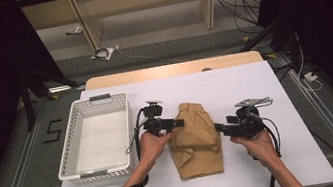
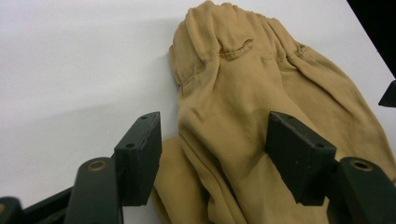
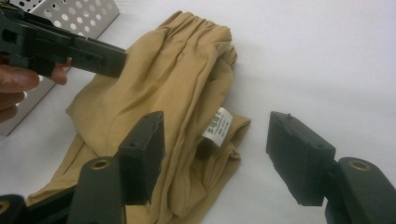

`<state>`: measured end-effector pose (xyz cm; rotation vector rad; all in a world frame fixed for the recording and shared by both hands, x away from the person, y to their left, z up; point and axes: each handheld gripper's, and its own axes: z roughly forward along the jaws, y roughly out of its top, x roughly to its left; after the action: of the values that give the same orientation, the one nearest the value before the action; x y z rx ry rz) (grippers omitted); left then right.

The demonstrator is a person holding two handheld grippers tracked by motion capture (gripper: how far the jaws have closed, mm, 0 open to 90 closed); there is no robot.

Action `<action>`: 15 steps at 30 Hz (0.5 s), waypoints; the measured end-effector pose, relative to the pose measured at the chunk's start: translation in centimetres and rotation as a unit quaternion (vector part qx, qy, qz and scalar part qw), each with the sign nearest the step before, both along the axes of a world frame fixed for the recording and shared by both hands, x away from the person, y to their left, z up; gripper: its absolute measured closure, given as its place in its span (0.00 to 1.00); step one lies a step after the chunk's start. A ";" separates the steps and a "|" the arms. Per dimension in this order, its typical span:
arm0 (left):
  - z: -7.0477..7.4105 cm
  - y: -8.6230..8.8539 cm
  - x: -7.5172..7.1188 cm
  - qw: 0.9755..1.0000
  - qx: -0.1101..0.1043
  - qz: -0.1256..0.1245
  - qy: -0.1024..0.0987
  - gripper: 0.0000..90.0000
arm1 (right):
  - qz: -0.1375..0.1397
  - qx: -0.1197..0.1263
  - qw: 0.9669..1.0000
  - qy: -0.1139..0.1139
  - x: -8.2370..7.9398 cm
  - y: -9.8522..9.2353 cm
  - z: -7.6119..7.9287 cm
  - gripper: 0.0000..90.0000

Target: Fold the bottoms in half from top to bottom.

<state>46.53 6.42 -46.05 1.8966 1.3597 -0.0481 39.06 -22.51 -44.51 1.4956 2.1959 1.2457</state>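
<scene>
A folded tan garment (image 1: 195, 137) with a gathered waistband lies on the white table (image 1: 254, 84), waistband toward the far side. My left gripper (image 1: 179, 122) hovers at the garment's left edge, its jaws spread apart with the cloth (image 2: 261, 93) lying loose between and beneath them. My right gripper (image 1: 219, 127) is at the garment's right edge, also open. In the right gripper view its jaws (image 3: 215, 149) straddle the cloth's edge (image 3: 177, 70) and a small white label (image 3: 217, 126); a jaw of the left gripper reaches in from the upper left there.
A white perforated basket (image 1: 104, 99) stands empty on the table to the left of the garment, its corner (image 3: 70, 14) close to the left hand. Bare table extends right of and beyond the garment. Cables trail from both grippers toward the near edge.
</scene>
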 end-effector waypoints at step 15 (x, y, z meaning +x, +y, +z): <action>-0.4 -0.9 0.0 1.000 -0.001 -0.020 0.008 0.74 | 0.008 -0.003 1.000 0.006 0.0 0.3 -0.1 0.42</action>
<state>46.54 5.53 -46.46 1.9256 1.3317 -0.0861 39.11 -22.19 -44.64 1.4906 2.2221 1.2361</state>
